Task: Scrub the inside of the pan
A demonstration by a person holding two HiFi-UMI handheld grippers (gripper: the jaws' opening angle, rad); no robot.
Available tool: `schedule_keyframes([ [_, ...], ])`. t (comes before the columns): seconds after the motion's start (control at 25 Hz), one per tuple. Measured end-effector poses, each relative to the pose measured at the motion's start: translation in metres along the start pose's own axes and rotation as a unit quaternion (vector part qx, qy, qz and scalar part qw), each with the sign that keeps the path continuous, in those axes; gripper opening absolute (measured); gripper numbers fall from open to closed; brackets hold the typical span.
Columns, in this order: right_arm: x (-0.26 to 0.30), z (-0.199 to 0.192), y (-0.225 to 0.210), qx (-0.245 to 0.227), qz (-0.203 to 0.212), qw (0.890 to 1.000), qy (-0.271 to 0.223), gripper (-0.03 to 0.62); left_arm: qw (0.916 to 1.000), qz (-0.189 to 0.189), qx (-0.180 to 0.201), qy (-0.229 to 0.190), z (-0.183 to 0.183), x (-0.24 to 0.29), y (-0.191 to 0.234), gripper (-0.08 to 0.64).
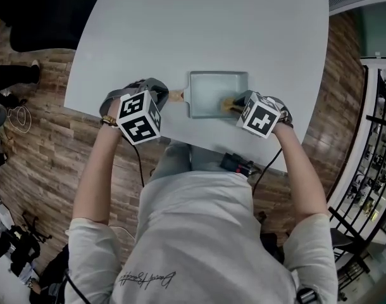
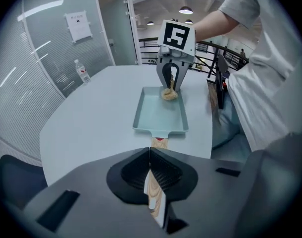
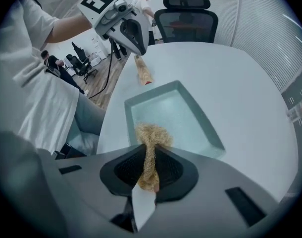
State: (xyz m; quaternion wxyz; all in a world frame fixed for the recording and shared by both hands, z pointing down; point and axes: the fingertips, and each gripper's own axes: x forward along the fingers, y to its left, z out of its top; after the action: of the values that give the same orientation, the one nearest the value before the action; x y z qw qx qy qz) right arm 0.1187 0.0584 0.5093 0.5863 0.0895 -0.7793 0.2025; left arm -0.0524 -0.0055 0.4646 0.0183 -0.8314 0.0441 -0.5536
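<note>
A rectangular pale-green pan (image 1: 212, 95) (image 2: 161, 114) (image 3: 173, 118) with a wooden handle (image 1: 176, 95) (image 2: 155, 192) (image 3: 142, 71) lies on the light table near its front edge. My left gripper (image 1: 165, 96) (image 2: 152, 180) is shut on the handle's end. My right gripper (image 1: 234, 104) (image 3: 150, 168) is shut on a tan fibrous scrubber (image 1: 228, 103) (image 2: 169, 93) (image 3: 152, 139), whose tuft hangs over the pan's right end, just above or on the floor of the pan.
The pale table (image 1: 199, 37) runs far beyond the pan. A water bottle (image 2: 82, 73) stands at its far edge. An office chair (image 3: 185, 20) is behind the table. A dark device (image 1: 238, 164) hangs at the person's waist near the table's front edge.
</note>
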Motion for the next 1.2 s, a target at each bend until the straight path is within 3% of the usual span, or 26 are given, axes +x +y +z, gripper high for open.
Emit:
schedule_keyframes([
  [0.28,-0.033,0.02,0.0,0.058,-0.038,0.993,-0.092,0.067,0.9937,0.032,-0.072,-0.079,0.027,-0.035,0.003,0.011],
  [0.6,-0.069,0.046,0.018,0.097,-0.073,0.974,-0.191,0.067,0.9754,0.053,-0.142,-0.161,0.054,-0.059,-0.016,0.011],
  [0.68,-0.077,0.051,0.023,0.104,-0.08,0.969,-0.208,0.066,0.9637,0.066,-0.178,-0.188,0.06,-0.067,-0.017,0.011],
  [0.84,-0.09,0.055,0.027,0.124,-0.103,0.958,-0.236,0.066,0.9299,0.08,-0.263,-0.244,0.069,-0.084,-0.014,0.011],
  [1.0,-0.104,0.06,0.029,0.167,-0.114,0.942,-0.268,0.066,0.9034,0.11,-0.307,-0.279,0.079,-0.099,-0.008,0.011],
  [1.12,-0.109,0.061,0.026,0.194,-0.121,0.931,-0.283,0.066,0.8778,0.127,-0.349,-0.303,0.08,-0.104,0.0,0.011],
  [1.2,-0.11,0.061,0.024,0.207,-0.123,0.925,-0.293,0.066,0.8672,0.129,-0.368,-0.31,0.078,-0.105,0.001,0.011],
])
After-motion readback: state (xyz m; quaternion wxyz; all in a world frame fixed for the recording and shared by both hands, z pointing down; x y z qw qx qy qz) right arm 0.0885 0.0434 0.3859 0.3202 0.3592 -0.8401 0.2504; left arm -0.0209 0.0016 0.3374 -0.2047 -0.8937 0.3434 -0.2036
